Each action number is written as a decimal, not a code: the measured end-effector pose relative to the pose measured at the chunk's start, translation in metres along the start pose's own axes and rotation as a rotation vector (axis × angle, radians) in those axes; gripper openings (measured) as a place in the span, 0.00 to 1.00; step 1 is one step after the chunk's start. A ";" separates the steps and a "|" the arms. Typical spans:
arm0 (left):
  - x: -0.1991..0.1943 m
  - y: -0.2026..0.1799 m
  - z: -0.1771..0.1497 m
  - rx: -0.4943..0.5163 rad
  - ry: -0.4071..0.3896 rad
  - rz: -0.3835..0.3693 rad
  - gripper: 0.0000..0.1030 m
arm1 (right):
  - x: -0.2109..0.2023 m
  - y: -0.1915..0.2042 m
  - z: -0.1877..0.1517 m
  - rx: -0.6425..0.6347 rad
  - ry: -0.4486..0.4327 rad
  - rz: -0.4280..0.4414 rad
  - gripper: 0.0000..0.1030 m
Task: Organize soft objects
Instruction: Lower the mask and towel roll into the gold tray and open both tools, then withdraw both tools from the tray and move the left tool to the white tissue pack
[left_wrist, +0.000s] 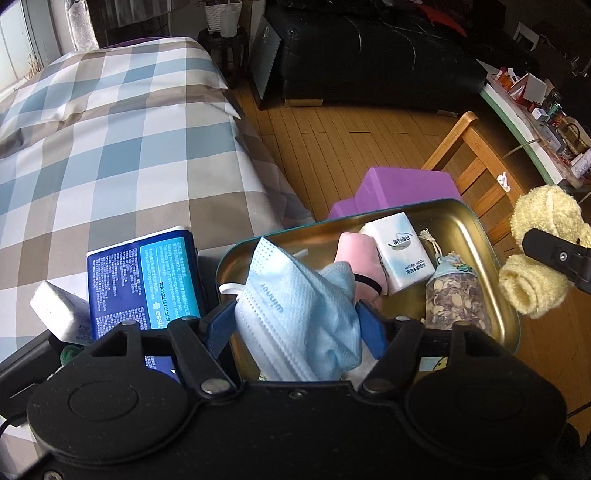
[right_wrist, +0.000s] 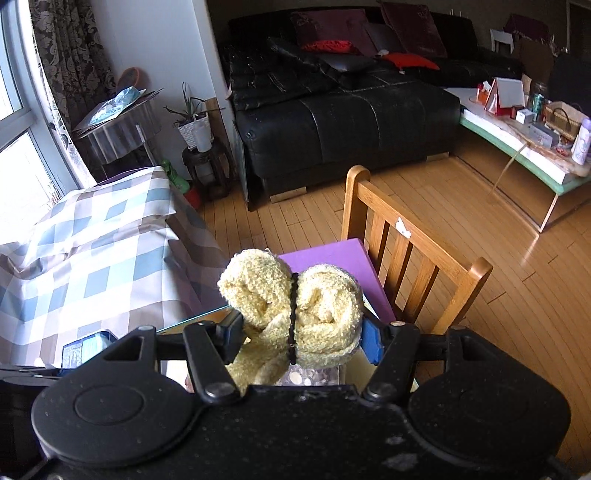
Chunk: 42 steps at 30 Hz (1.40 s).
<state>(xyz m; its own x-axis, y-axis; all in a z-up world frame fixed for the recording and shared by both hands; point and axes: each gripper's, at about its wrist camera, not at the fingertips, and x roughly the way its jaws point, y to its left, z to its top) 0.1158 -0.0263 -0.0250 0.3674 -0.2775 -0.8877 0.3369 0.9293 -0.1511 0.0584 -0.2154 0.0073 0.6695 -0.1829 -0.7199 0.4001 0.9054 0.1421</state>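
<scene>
An open metal tin (left_wrist: 480, 229) holds a pink roll (left_wrist: 358, 254), a white tissue pack (left_wrist: 402, 254) and a mesh sachet (left_wrist: 454, 295). A light blue face mask (left_wrist: 295, 295) lies crumpled at the tin's near end, between the blue fingers of my left gripper (left_wrist: 295, 328); the jaws stand apart and the mask looks loose. My right gripper (right_wrist: 299, 336) is shut on a yellow fluffy towel roll (right_wrist: 321, 302) bound with a black band. The left wrist view shows that roll (left_wrist: 543, 221) hovering just past the tin's right rim.
A blue tissue pack (left_wrist: 147, 273) and a small white pack (left_wrist: 59, 310) lie left of the tin on the checked tablecloth (left_wrist: 110, 147). A purple block (left_wrist: 402, 188) and a wooden chair (right_wrist: 406, 258) stand behind the tin. A black sofa (right_wrist: 351, 122) is across the wooden floor.
</scene>
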 end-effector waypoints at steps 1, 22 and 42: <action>0.001 0.000 0.000 -0.003 0.004 -0.003 0.65 | 0.001 0.000 0.001 0.004 0.007 0.000 0.60; -0.007 0.012 0.004 -0.049 -0.026 0.024 0.67 | 0.007 0.018 -0.013 -0.083 0.079 0.034 0.64; -0.009 0.012 -0.002 -0.036 -0.009 0.028 0.67 | 0.007 0.016 -0.013 -0.076 0.075 0.023 0.74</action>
<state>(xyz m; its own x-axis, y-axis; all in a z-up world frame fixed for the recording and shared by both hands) 0.1152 -0.0125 -0.0197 0.3840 -0.2530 -0.8880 0.2952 0.9449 -0.1416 0.0610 -0.1968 -0.0045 0.6279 -0.1349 -0.7665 0.3345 0.9360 0.1094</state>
